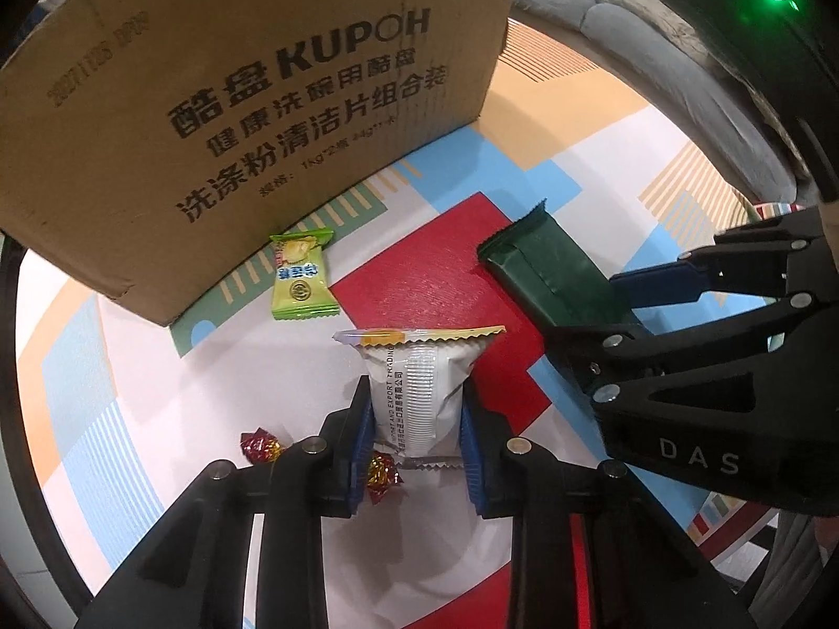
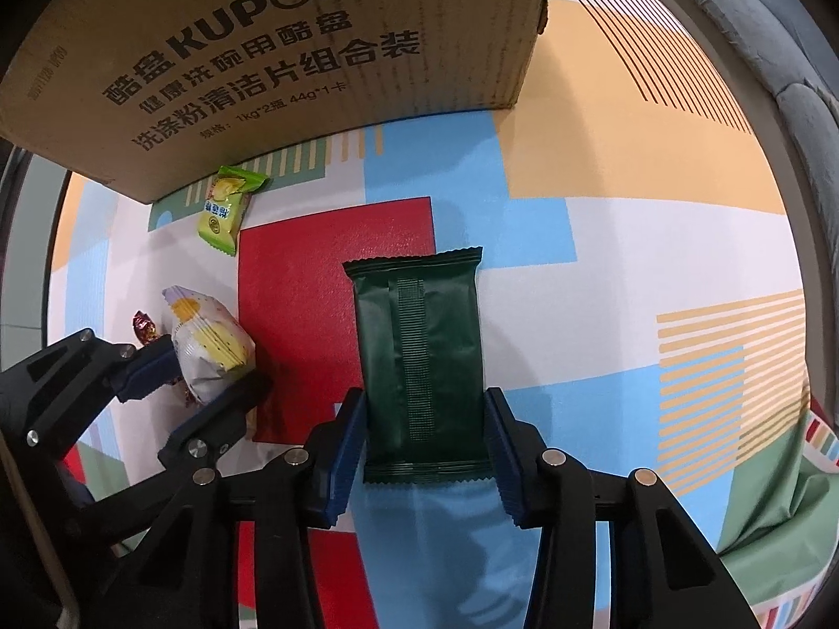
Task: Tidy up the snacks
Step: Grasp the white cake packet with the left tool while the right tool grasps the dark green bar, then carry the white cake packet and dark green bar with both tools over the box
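Observation:
A white snack packet [image 1: 419, 361] with a yellow top seam lies on the patterned mat [image 1: 524, 157]. My left gripper [image 1: 417, 419] is shut on it, and the blue pads pinch its sides in. From the right wrist view the same packet [image 2: 210, 351] sits in the left gripper [image 2: 204, 367]. A dark green packet [image 2: 419, 335] lies flat with its seam side up. My right gripper [image 2: 426, 409] points down over it, both pads against its long edges. In the left wrist view the green packet [image 1: 545, 272] shows in the right gripper [image 1: 587, 306].
A large cardboard box [image 1: 236, 105] stands at the back of the mat, with a light green candy packet [image 1: 301, 278] at its foot. Two red-and-gold wrapped candies [image 1: 259, 445] lie by the left fingers. A grey cushion [image 2: 776, 52] borders the mat on the right.

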Tool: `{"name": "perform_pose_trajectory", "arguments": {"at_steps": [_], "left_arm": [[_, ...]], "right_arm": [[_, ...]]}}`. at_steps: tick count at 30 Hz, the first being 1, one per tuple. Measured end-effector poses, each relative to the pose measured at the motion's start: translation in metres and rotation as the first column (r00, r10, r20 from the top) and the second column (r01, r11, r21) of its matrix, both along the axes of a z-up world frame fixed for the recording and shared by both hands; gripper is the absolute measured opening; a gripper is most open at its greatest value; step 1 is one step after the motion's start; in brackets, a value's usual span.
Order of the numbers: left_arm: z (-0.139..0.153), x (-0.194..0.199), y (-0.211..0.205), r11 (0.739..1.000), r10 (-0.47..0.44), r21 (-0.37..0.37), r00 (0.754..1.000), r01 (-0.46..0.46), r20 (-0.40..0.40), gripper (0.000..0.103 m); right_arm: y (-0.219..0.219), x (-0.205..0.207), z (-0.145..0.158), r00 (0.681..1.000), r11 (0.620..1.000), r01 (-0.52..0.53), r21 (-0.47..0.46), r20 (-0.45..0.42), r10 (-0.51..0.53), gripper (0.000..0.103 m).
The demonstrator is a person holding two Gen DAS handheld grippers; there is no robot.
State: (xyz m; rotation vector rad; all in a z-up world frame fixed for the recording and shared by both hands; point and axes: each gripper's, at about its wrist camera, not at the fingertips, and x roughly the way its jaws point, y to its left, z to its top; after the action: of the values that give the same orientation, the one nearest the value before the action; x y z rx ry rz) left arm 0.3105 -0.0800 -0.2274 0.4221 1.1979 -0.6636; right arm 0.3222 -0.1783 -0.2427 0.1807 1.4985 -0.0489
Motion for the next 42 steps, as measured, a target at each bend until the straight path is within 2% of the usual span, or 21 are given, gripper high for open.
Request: {"name": "perform_pose_trajectory", "arguments": {"at_steps": [24,42], "left_arm": [[0.056,-0.022,0.013,0.996,0.083,-0.023,0.994,-0.082,0.074,0.029],[0.096,-0.042,0.026,0.979,0.202,-0.026,0.972,-0.2,0.123,0.029]], "right_arm": [[-0.008,-0.013,0.06,0.992,1.0,0.018,0.026,0.122,-0.021,0.045],[0.001,-0.034,0.095,0.977,0.999,0.01,0.046,0.211,-0.019,0.045]]}}
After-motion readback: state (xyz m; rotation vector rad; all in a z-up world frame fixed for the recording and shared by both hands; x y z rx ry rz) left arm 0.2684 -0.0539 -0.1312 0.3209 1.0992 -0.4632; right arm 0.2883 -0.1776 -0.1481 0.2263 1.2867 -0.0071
